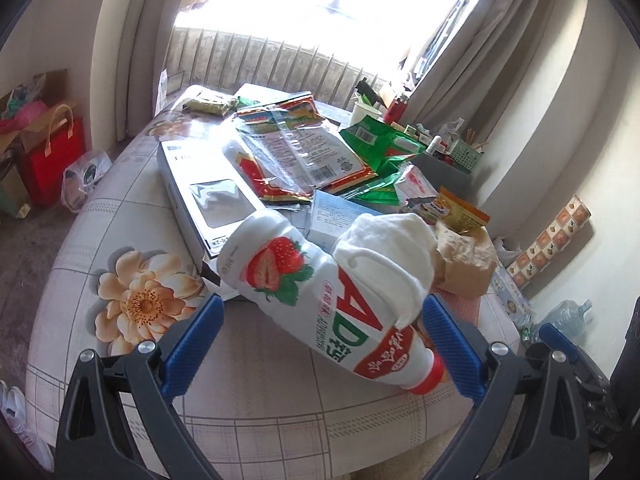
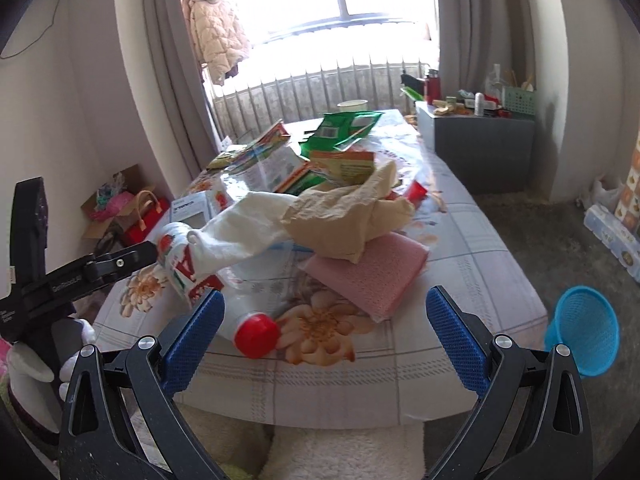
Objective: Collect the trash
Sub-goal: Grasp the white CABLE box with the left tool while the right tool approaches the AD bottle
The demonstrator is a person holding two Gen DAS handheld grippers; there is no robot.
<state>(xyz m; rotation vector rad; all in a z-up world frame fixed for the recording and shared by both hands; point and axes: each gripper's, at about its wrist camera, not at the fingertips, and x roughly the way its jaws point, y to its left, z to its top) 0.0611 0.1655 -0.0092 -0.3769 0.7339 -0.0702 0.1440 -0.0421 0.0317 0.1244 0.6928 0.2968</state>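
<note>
A white plastic drink bottle (image 1: 320,300) with a strawberry label and red cap lies on the flowered tablecloth (image 1: 132,300). A white sock (image 1: 388,256) lies draped over it. My left gripper (image 1: 322,316) is open, its blue fingers either side of the bottle, not touching it. In the right wrist view the bottle's red cap (image 2: 256,334) points toward me and my right gripper (image 2: 326,314) is open and empty above the table's near edge. Snack wrappers (image 1: 304,148), a green bag (image 1: 380,144) and crumpled brown paper (image 2: 344,216) are piled behind.
A flat grey box (image 1: 204,196) lies left of the pile, a folded pink cloth (image 2: 372,268) on the right. A blue mesh basket (image 2: 584,330) stands on the floor at the right. A grey cabinet (image 2: 480,152) and red gift bags (image 1: 52,156) flank the table.
</note>
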